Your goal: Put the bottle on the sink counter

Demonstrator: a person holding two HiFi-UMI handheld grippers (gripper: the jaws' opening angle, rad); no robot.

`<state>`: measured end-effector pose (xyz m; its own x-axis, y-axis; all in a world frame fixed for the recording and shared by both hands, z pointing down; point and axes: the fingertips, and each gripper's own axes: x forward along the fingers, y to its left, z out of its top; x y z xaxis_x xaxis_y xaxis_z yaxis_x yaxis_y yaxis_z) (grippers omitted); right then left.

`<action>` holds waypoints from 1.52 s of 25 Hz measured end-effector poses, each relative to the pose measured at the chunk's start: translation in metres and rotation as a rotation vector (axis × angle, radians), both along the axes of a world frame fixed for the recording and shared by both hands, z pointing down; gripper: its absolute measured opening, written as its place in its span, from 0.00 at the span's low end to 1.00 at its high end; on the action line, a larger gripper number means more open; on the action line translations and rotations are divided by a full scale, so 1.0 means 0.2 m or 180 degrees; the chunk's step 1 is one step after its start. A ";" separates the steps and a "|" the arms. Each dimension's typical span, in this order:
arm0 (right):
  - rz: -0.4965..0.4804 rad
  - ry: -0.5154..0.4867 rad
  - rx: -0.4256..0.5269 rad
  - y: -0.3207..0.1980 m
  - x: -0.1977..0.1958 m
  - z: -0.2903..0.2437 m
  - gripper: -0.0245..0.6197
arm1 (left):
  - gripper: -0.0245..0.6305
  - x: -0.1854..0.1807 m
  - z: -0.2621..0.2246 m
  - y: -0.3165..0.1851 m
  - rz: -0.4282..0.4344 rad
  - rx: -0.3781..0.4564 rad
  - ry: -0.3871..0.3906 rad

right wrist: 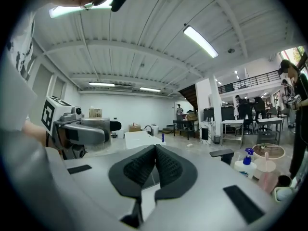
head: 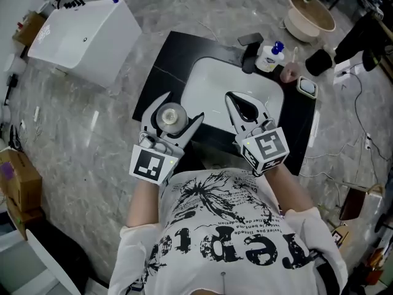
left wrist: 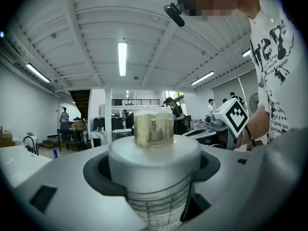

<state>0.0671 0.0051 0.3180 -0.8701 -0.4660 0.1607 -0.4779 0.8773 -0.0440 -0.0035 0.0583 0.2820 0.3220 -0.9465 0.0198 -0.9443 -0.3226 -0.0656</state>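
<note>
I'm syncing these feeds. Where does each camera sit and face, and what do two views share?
Head view: head-mounted, facing steeply down at the sink; shirt, left gripper, right gripper show.
Left gripper view: rides it, tilted ceilingward; fingers clamp the bottle; shirt at right.
Right gripper view: rides it, faces across the room; fingers together.
Shared: all show the bottle.

In the left gripper view the bottle (left wrist: 154,165) runs off the bottom edge — its print too blurred to read.

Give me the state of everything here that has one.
Left gripper: shut on the bottle.
Bottle: capped, upright, held in the air.
Right gripper: shut, empty.
Sink: empty.
Spray bottle: upright on the counter.
</note>
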 end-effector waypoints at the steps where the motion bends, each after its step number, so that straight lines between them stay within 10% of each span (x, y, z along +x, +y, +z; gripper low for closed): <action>1: 0.0063 0.0002 -0.0027 -0.07 -0.04 0.01 0.06 | 0.57 -0.04 0.01 -0.07 0.0058 -0.0017 -0.0012; 19: 0.1046 0.0194 -0.0425 -1.01 -0.73 0.40 0.06 | 0.57 -0.79 0.56 -1.14 0.1007 -0.0667 -0.0131; 38: 0.1476 0.0353 -0.0809 -1.60 -0.76 0.97 0.06 | 0.57 -0.80 1.41 -1.91 0.1309 -0.1302 -0.0329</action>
